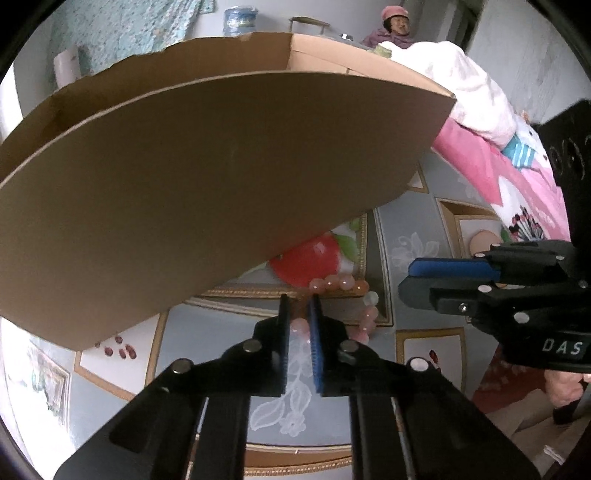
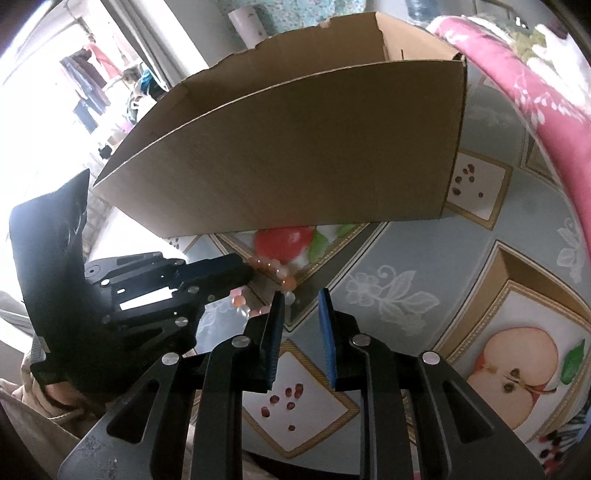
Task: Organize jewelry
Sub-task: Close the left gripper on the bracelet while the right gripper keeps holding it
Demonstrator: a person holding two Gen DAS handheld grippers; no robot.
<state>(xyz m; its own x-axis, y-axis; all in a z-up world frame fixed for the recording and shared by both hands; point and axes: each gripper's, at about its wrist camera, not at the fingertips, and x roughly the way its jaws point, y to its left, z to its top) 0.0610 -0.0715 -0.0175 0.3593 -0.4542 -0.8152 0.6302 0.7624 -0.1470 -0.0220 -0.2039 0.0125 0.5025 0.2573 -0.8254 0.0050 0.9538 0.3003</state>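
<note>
A bracelet of pink and orange beads (image 1: pixel 341 283) lies on the fruit-patterned tablecloth (image 1: pixel 413 236), just in front of a big cardboard box (image 1: pixel 221 166). My left gripper (image 1: pixel 299 301) is shut on the bracelet, with a pink bead pinched between its pads. In the right wrist view the same bracelet (image 2: pixel 275 268) curls out from the left gripper's tip (image 2: pixel 248 272). My right gripper (image 2: pixel 301 295) hovers just to the right of the beads, open with nothing between its fingers. From the left wrist view it (image 1: pixel 404 280) comes in from the right.
The open-topped cardboard box (image 2: pixel 295 147) stands close behind the bracelet and blocks the far side. A pink and white blanket (image 1: pixel 491 155) lies along the right. A person in a pink hat (image 1: pixel 395 26) sits far back, near a water jug (image 1: pixel 240 20).
</note>
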